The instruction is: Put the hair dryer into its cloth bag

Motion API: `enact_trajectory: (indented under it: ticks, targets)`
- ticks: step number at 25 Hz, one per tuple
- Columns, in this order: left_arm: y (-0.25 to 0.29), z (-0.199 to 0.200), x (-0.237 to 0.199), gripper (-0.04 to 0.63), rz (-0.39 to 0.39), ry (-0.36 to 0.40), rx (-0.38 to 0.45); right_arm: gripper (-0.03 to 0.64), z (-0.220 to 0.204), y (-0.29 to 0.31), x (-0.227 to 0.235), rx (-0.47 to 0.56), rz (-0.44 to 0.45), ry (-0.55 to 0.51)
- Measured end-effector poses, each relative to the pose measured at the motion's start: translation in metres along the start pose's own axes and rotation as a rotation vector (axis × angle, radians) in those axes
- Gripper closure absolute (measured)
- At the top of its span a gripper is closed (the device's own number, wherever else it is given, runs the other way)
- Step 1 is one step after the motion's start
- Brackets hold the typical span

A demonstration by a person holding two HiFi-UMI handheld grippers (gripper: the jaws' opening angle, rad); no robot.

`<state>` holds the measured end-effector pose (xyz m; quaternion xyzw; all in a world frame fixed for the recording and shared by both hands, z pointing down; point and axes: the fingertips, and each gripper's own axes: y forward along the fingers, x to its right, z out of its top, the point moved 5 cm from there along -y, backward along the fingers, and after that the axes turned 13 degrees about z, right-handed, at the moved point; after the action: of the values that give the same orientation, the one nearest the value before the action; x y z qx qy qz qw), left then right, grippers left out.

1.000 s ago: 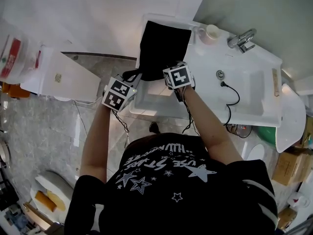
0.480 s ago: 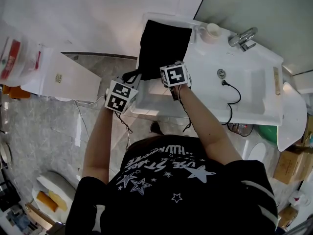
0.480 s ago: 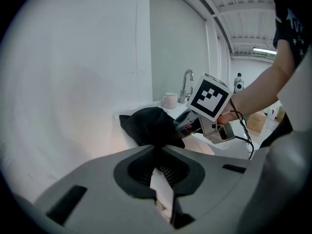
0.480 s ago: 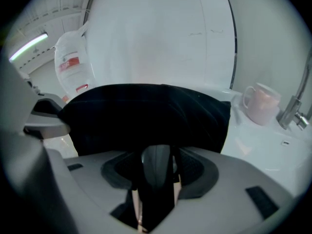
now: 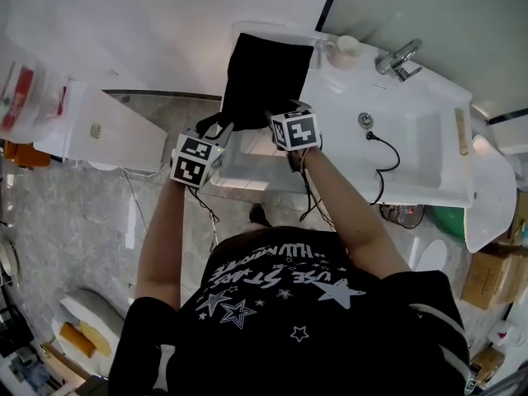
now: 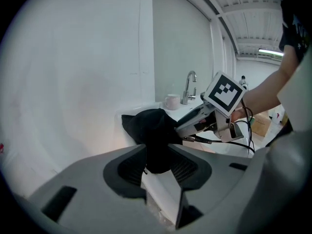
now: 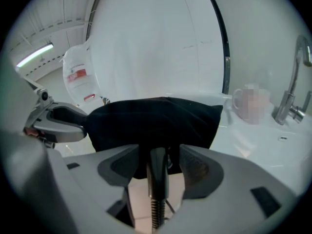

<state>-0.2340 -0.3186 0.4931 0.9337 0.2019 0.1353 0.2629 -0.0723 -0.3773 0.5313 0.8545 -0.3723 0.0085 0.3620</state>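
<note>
Cloth bag [image 5: 266,77]: black, lies on the white counter [image 5: 338,89] beside the basin [image 5: 417,143]; encloses most of the dryer.
Hair dryer [image 7: 157,179]: handle end alone protrudes from the bag's mouth.
Right gripper [image 7: 159,150]: released, just widened; straddles the handle without pressing.
Left gripper [image 6: 157,157]: just opening, loose around the bag's edge.
Basin: holds a loop of black cord [image 5: 397,160].

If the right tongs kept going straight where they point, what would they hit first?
What looks like the hair dryer's handle end, already between the right tongs, whose jaws have just been opening; behind it, the black cloth bag.
</note>
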Motion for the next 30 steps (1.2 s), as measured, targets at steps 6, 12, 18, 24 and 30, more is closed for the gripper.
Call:
enact_trajectory:
  ticks: [6,12,18,24,30]
  targets:
    - [-0.017,0.002,0.011,0.353,0.077,-0.034,0.012,0.361,-0.001,-0.034,0.001,0.038,-0.012,-0.035]
    - [-0.043,0.01,0.023,0.339,0.199,-0.081,0.065,0.398,0.001,-0.069,-0.007,0.078,0.03,-0.079]
    - [-0.072,0.015,0.046,0.396,0.29,-0.154,0.117,0.471,-0.002,-0.113,-0.02,0.125,0.094,-0.12]
    - [-0.1,0.009,0.081,0.479,0.368,-0.202,0.149,0.559,-0.027,-0.153,-0.03,0.13,0.143,-0.174]
    - [-0.129,-0.001,0.127,0.535,0.412,-0.226,0.158,0.61,-0.057,-0.189,-0.037,0.152,0.208,-0.188]
